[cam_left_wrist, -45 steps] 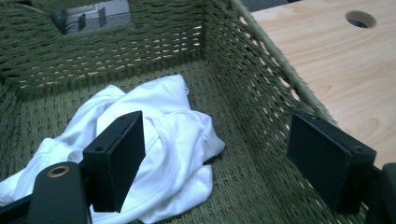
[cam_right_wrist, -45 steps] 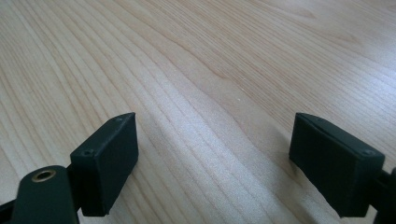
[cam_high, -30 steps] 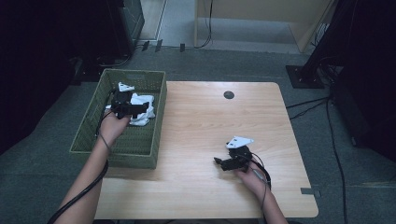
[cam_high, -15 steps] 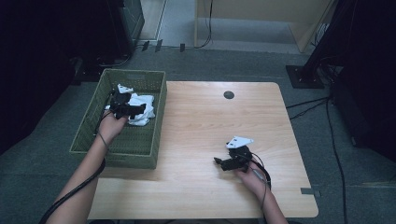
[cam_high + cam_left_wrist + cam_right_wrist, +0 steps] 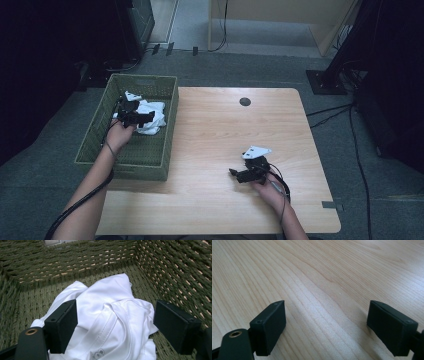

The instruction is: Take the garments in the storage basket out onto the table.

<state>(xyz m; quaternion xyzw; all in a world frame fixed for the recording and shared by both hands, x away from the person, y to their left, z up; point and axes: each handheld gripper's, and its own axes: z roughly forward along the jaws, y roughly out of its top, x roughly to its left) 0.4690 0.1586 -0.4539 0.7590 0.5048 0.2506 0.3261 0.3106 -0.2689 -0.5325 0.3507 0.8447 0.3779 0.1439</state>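
Wooden table [image 5: 210, 135] with a green basket [image 5: 95, 145] at its left edge, where the left gripper [image 5: 145, 118] spreads its jaws over a white garment [image 5: 110, 315]; right gripper [image 5: 234, 173], jaws apart, near the front edge.

left gripper [image 5: 145, 119] | edged slightly nearer over white garment [image 5: 151, 121] | right: unchanged

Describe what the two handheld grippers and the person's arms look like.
Both the left gripper and the right gripper are black, each topped by a pale three-cornered plate and trailing a black cable along a bare forearm; no sleeves show. Up close, each has two flat, blocky black jaws with small screw holes and a brass-ringed hole at lower left.
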